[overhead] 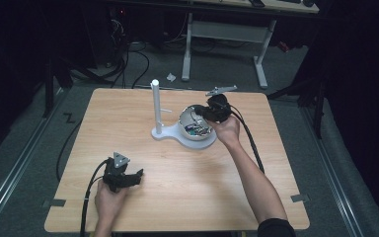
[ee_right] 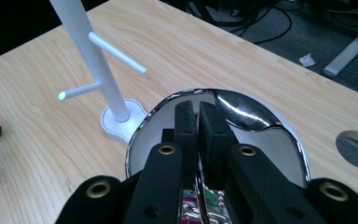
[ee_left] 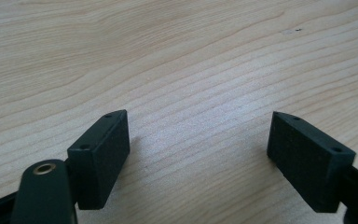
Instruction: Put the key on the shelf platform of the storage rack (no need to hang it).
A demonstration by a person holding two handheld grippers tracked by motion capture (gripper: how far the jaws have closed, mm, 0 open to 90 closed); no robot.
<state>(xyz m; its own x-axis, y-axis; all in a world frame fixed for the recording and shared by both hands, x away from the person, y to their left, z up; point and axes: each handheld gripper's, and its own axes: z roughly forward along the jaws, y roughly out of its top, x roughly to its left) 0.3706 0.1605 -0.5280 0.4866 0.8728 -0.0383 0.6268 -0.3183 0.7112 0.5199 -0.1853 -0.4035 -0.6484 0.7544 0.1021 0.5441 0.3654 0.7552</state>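
Observation:
A shiny metal bowl (overhead: 203, 139) sits on the base of a white stand (overhead: 156, 106) with a tall post and thin pegs, near the middle of the wooden table (overhead: 177, 182). Colourful foil wrappers (overhead: 196, 129) lie inside it. My right gripper (overhead: 200, 117) reaches into the bowl from the right. In the right gripper view its jaws (ee_right: 198, 109) are shut over the bowl (ee_right: 261, 114), pads pressed together with nothing seen between the tips; pink and green wrappers (ee_right: 189, 207) glint beneath. My left gripper (overhead: 137, 177) rests low at the table's front left, open (ee_left: 198, 140) over bare wood.
The stand's post (ee_right: 98, 70) and pegs rise just left of the bowl. A round hole (ee_right: 356, 149) is cut in the tabletop to the right of the bowl. Beyond the far edge are cables on the floor and the white legs of another desk (overhead: 261, 64).

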